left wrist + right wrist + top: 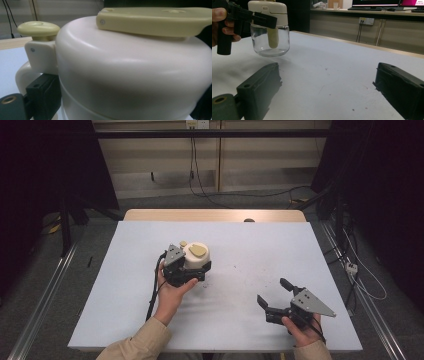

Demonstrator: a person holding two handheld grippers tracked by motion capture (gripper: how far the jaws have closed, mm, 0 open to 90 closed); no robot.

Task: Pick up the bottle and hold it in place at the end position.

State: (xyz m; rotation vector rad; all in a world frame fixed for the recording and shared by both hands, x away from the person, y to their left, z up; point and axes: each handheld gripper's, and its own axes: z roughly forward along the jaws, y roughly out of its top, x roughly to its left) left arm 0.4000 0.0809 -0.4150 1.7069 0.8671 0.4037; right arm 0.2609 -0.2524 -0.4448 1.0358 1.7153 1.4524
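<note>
A clear glass jar (270,37) with a cream lid (196,254) and a pale yellow lever on top is near the table's middle left. A yellow stick hangs inside the glass. My left gripper (196,266) is shut on the jar's lid, one jaw on each side, and the lid (130,75) looms close in the left gripper view. The jar seems to hang just above the white tabletop (240,320). My right gripper (272,291) is low at the front right, open, with nothing between its jaws (327,85).
The white board lies on a wooden table whose far edge (215,215) shows behind it. A small dark object (248,220) sits at that edge. Cables (200,190) trail on the floor beyond, and metal rails run along both sides.
</note>
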